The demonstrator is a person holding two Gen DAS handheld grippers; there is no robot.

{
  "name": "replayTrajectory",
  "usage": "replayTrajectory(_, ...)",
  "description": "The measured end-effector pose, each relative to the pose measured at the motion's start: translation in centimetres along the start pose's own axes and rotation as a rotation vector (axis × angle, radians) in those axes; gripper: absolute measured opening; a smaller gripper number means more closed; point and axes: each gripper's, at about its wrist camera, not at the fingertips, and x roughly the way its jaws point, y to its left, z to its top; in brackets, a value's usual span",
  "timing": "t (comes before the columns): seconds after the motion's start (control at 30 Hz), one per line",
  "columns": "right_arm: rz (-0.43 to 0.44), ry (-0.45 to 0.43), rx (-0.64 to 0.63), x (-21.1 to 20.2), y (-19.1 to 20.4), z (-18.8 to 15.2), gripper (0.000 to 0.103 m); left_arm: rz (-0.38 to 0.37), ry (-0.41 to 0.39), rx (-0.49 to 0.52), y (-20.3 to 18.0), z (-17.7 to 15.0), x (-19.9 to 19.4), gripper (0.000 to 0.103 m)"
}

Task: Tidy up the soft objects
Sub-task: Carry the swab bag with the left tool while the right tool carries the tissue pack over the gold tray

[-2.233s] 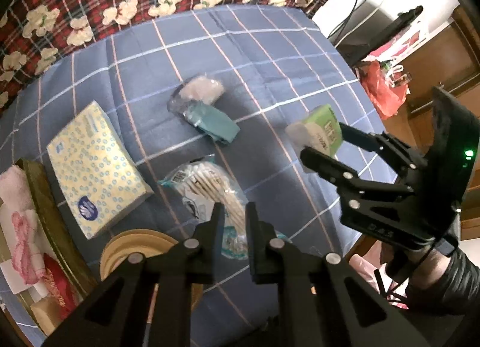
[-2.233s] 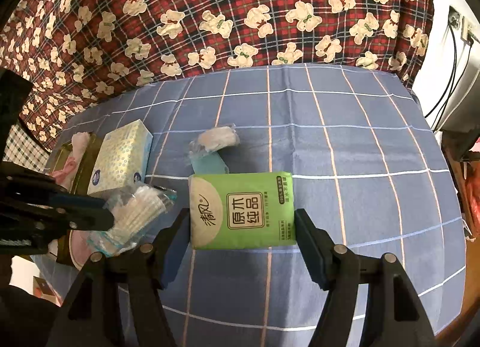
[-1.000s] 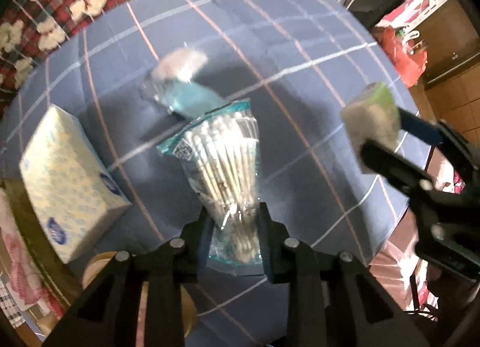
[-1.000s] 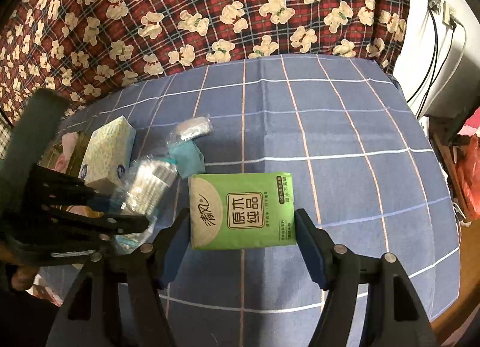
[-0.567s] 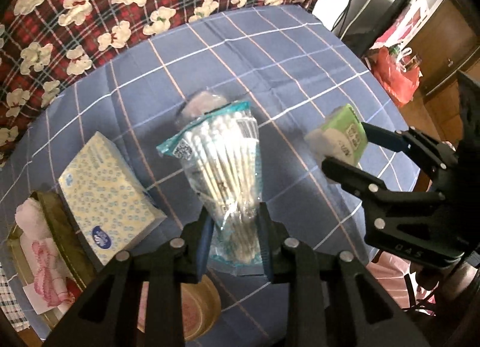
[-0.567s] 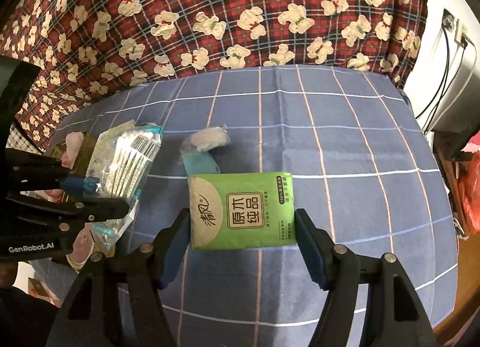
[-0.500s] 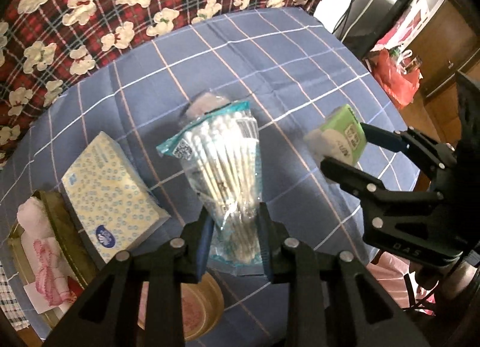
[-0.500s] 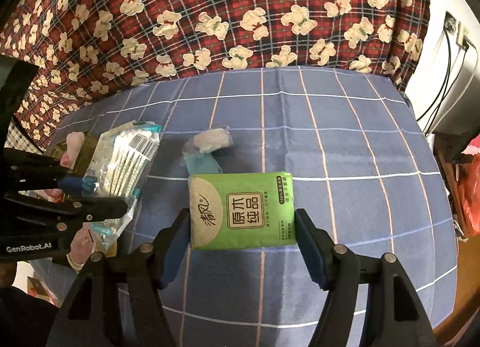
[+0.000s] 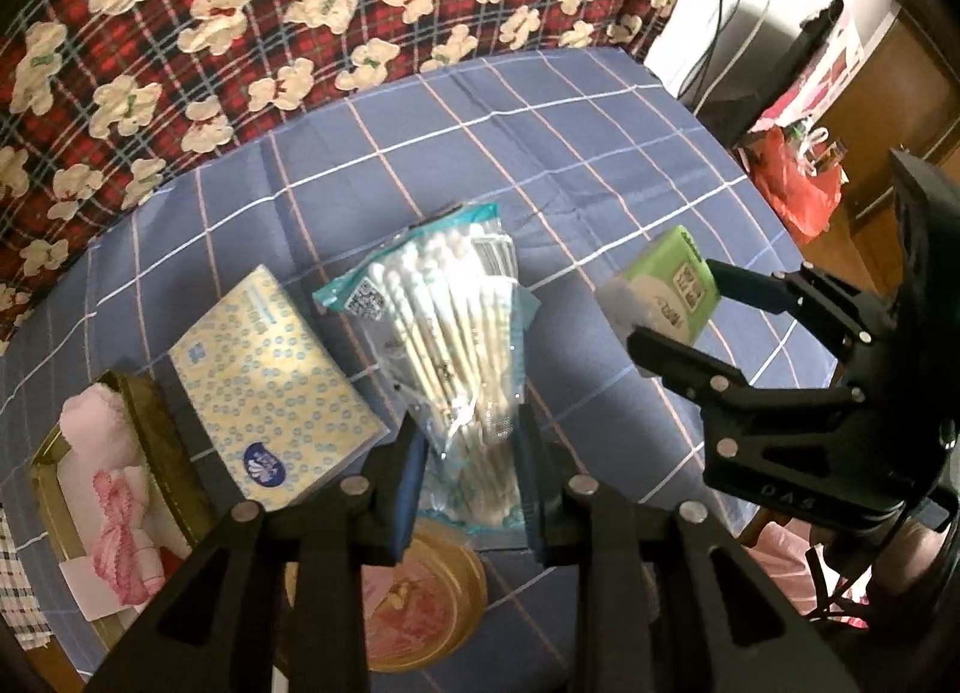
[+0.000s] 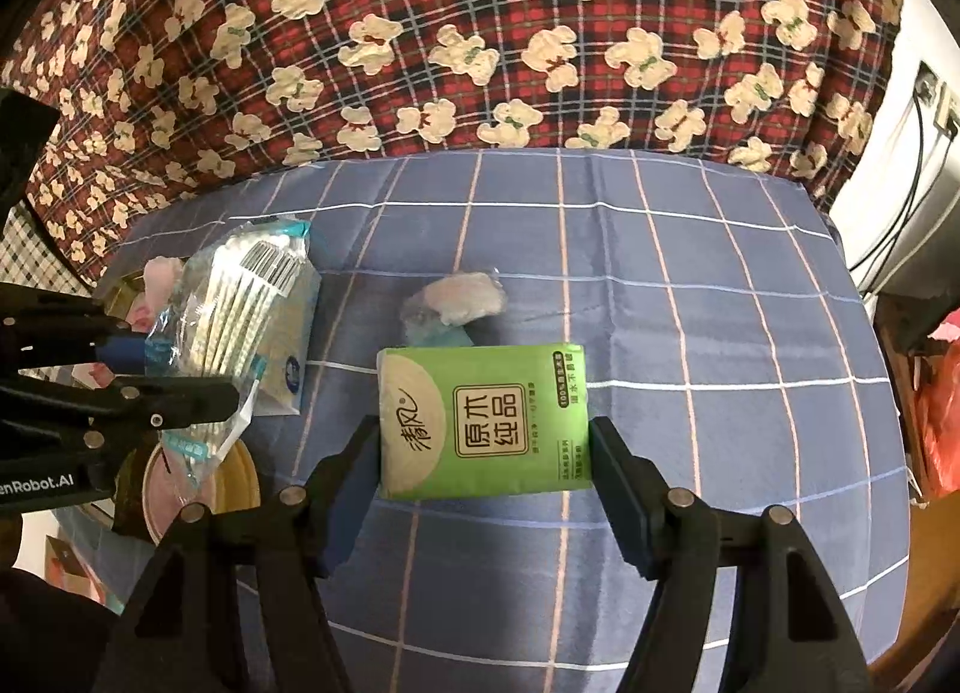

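Note:
My left gripper [image 9: 471, 453] is shut on a clear bag of cotton swabs [image 9: 450, 333] and holds it above the blue checked tablecloth [image 9: 540, 153]. The bag also shows at the left of the right wrist view [image 10: 240, 297]. My right gripper [image 10: 483, 453] is shut on a green tissue pack [image 10: 483, 420] and holds it in the air; the pack also shows in the left wrist view [image 9: 666, 288]. A small clear bag with pink and teal contents [image 10: 453, 303] lies on the cloth beyond the green pack.
A yellow dotted tissue box [image 9: 270, 387] lies on the cloth at the left. A gold-rimmed tray [image 9: 159, 453] with pink cloth [image 9: 120, 489] stands at the far left. A round gold tin [image 9: 420, 609] sits near the front edge. A plaid bear-print blanket [image 10: 480, 33] lies behind.
My left gripper has lifted the swab bag off the cloth and tilted upward. The right gripper has kept its hold on the green pack and shifted slightly.

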Motion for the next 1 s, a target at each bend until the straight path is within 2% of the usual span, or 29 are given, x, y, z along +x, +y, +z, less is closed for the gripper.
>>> replayTrajectory(0.27,0.033,-0.007,-0.056,0.7,2.6,1.2,0.07,0.023,-0.031,-0.053,2.7,-0.9,-1.5,0.026)
replayTrajectory(0.7,0.111,0.005,-0.174,2.7,8.1,3.2,0.07,0.067,-0.053,-0.193,8.0,-3.4,-3.1,0.026)
replayTrajectory(1.0,0.156,0.004,-0.242,3.5,10.9,4.3,0.07,0.092,-0.067,-0.259,10.2,-4.7,-4.1,0.026)
